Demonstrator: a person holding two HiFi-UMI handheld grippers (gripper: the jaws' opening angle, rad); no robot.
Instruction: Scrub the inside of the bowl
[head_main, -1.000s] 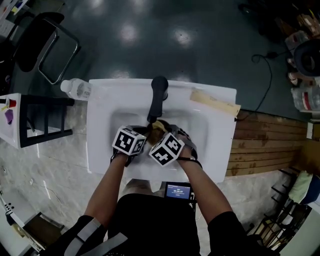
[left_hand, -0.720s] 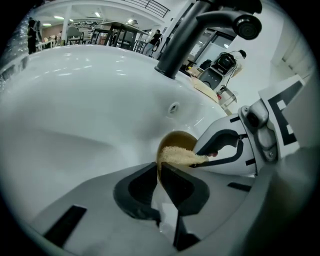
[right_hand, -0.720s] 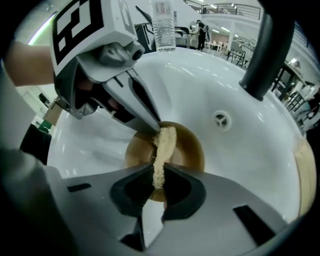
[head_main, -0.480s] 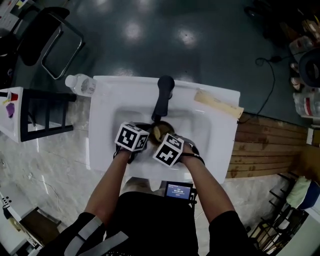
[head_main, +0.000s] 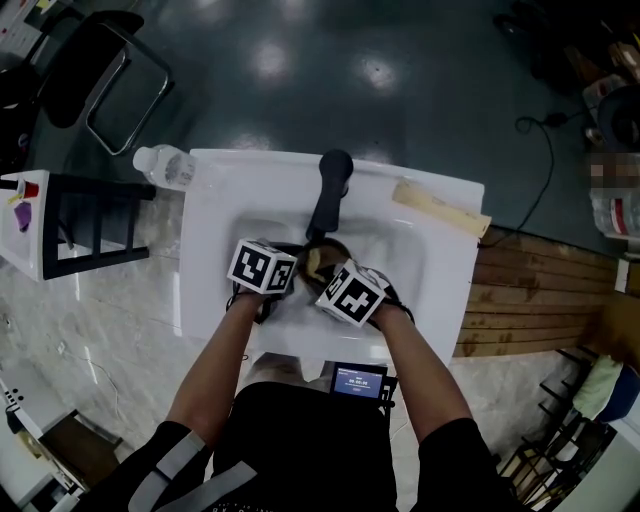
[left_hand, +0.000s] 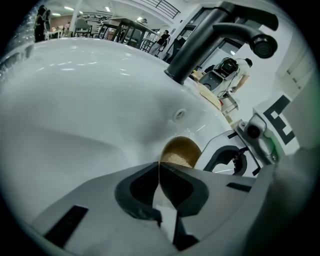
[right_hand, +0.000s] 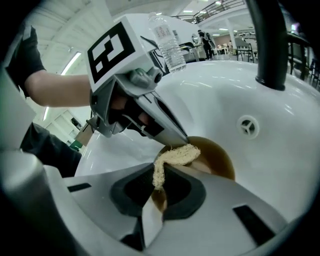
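Note:
A small brown bowl (head_main: 318, 258) sits in the white sink basin (head_main: 400, 262), under the faucet. My left gripper (left_hand: 159, 170) is shut on the bowl's near rim (left_hand: 181, 151), a thin brown edge between its pads. In the right gripper view, the left gripper (right_hand: 179, 138) comes in from the left onto the rim of the bowl (right_hand: 220, 156). My right gripper (right_hand: 159, 181) is shut on a beige scrub pad (right_hand: 176, 155), whose free end lies inside the bowl. From the head view both marker cubes (head_main: 262, 268) crowd over the bowl and hide most of it.
A black faucet (head_main: 330, 190) arches over the basin from the back. The overflow hole (right_hand: 248, 125) shows on the basin wall. A clear water bottle (head_main: 162, 165) lies at the sink's back left corner, a beige strip (head_main: 435, 208) at the back right. A black-and-white rack (head_main: 60, 230) stands to the left.
Both grippers stay over the bowl. The right gripper's cube has shifted a little to the right and toward me; the left one has barely moved.

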